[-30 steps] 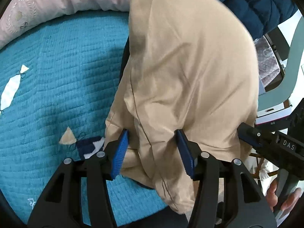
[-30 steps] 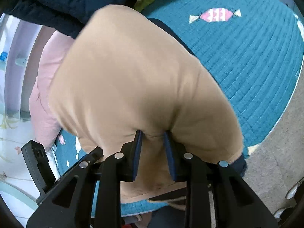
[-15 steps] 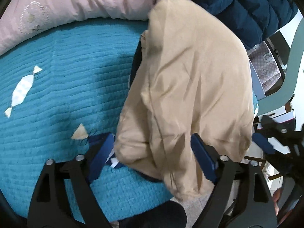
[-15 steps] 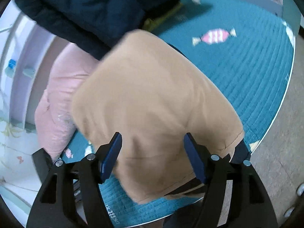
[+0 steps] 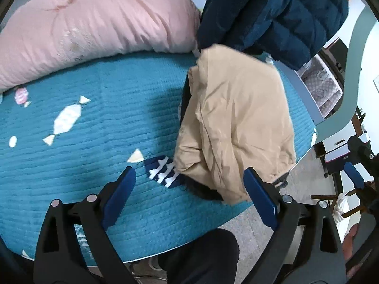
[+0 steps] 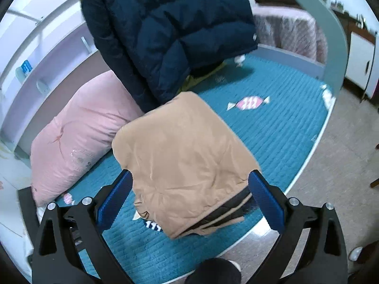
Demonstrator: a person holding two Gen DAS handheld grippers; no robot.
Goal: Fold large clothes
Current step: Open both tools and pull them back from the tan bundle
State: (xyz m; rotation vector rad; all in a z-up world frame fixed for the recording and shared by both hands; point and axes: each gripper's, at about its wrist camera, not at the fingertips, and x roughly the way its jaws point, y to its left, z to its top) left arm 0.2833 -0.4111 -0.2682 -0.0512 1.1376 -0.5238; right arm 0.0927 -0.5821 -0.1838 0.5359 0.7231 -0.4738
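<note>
Your left claw (image 5: pixel 189 194) and right claw (image 6: pixel 190 200) are both opening, empty, above the folded tan jacket (image 6: pixel 184 163) on the bed (image 5: pixel 99 108); only the right view shows its dark lining edge.

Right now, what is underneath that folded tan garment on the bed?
The tan garment lies on the teal quilt, partly covering a navy-and-white candy patch. Its own dark lining shows at the edge; anything else beneath is hidden.

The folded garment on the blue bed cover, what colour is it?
The folded garment is plain beige, with a dark lining showing at its edge. The right wrist view shows it best.
</note>
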